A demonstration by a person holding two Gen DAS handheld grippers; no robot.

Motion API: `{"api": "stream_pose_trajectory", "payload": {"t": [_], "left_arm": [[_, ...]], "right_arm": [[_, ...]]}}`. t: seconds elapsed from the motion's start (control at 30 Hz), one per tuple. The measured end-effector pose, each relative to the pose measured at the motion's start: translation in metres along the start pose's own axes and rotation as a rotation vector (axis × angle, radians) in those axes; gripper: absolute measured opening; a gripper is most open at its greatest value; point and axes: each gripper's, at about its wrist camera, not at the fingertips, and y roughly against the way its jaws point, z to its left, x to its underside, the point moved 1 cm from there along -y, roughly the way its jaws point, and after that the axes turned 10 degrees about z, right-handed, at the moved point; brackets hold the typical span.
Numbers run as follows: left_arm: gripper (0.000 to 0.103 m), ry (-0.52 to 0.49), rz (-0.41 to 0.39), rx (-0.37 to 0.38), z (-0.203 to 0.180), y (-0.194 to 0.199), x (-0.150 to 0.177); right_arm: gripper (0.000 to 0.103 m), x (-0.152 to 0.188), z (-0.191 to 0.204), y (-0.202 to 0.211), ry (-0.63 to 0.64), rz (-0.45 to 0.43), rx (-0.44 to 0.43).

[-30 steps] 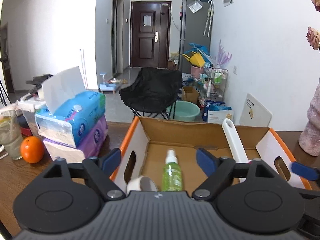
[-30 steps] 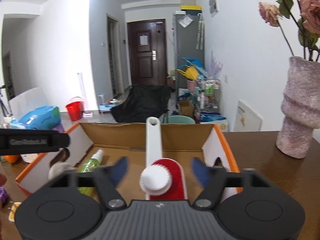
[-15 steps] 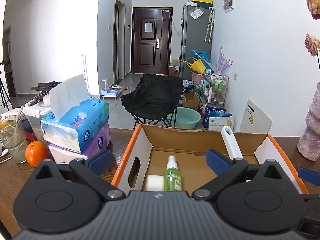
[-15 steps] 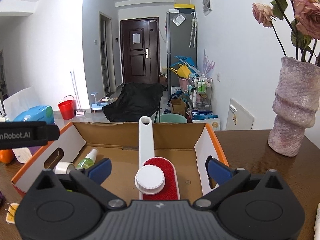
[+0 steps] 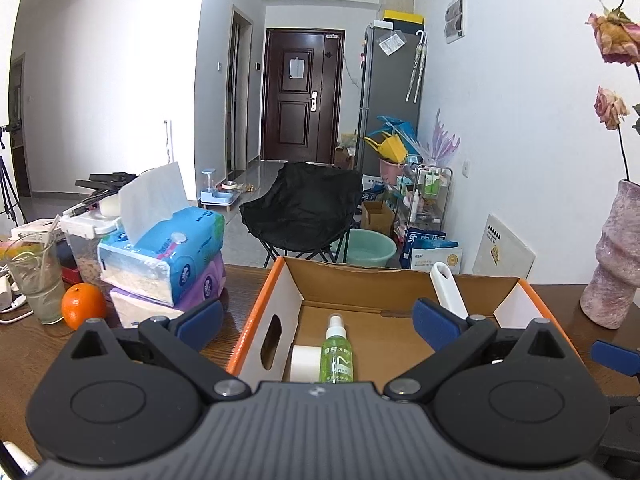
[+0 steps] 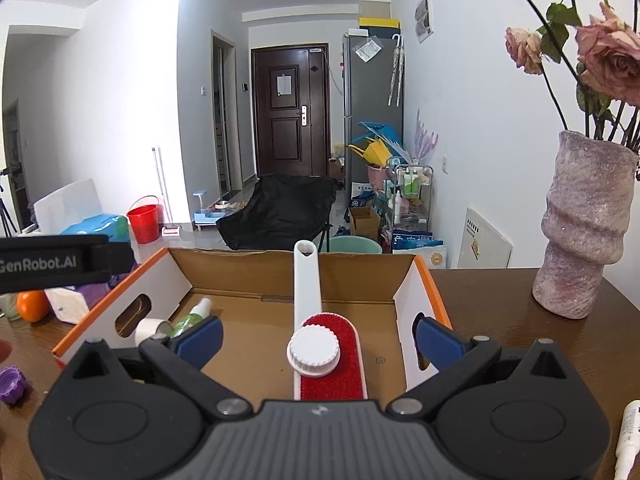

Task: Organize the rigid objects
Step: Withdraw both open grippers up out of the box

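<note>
While both tools hang over the near edge of the cardboard box (image 5: 256, 320), the left gripper (image 5: 318, 322) and the right gripper (image 6: 318, 334) have just been opening and now stand spread wide, with nothing pressed between their blue pads. Inside the box, at its left end, a green spray bottle (image 5: 338, 354) lies with its nozzle pointing far, touching a white tape roll (image 5: 305, 362) on its left. Further right lies a lint brush (image 6: 330, 364) with a red pad and a white knob, its white handle leaning on the far wall. A black strap (image 6: 60, 264) at the left reads "GenRobot.AI". Left of the box sit stacked tissue packs (image 5: 168, 256) and an orange (image 5: 83, 306); a pink vase (image 6: 584, 228) stands to the right.
</note>
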Motion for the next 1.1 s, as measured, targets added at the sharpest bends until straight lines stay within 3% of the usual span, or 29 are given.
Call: {"api": "stream_pose_trajectory", "payload": {"t": [1.1], "left_arm": [[0.103, -0.024, 0.006, 0.015, 0.028, 0.102, 0.059]], "right_arm": [[0.103, 0.060, -0.019, 0.115, -0.022, -0.050, 0.015]]}}
